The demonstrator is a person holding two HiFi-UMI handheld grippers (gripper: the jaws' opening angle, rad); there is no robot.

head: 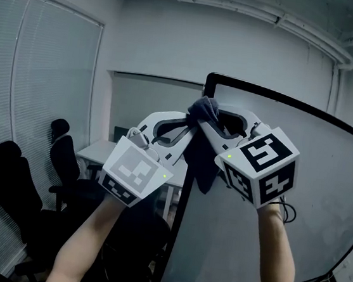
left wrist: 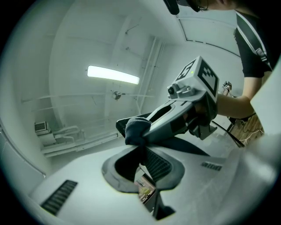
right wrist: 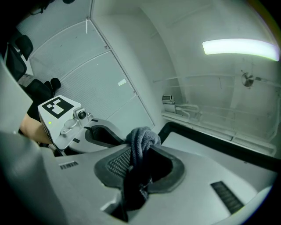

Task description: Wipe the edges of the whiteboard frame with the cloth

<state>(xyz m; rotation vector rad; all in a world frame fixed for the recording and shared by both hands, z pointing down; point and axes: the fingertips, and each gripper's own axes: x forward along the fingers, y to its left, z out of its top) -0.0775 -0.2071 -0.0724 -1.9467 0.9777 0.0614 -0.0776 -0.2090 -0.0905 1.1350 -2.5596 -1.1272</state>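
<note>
Pinched the dark cloth (head: 202, 153) in the fingers of left gripper (left wrist: 139, 148) and right gripper (right wrist: 139, 151) alike, near the top corner of the whiteboard frame (head: 188, 189).

A dark cloth (left wrist: 136, 130) is pinched between the closed jaws of the left gripper (left wrist: 141, 147). It is also gripped by the right gripper (left wrist: 151, 125), below a lit ceiling lamp (left wrist: 113, 74).

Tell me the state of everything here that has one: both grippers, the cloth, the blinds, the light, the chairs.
Left gripper: shut on the cloth.
Right gripper: shut on the cloth.
Cloth: bunched between both grippers, tail hanging down.
Whiteboard: upright.
Blinds: closed.
Ceiling light: on.
Chairs: empty.
</note>
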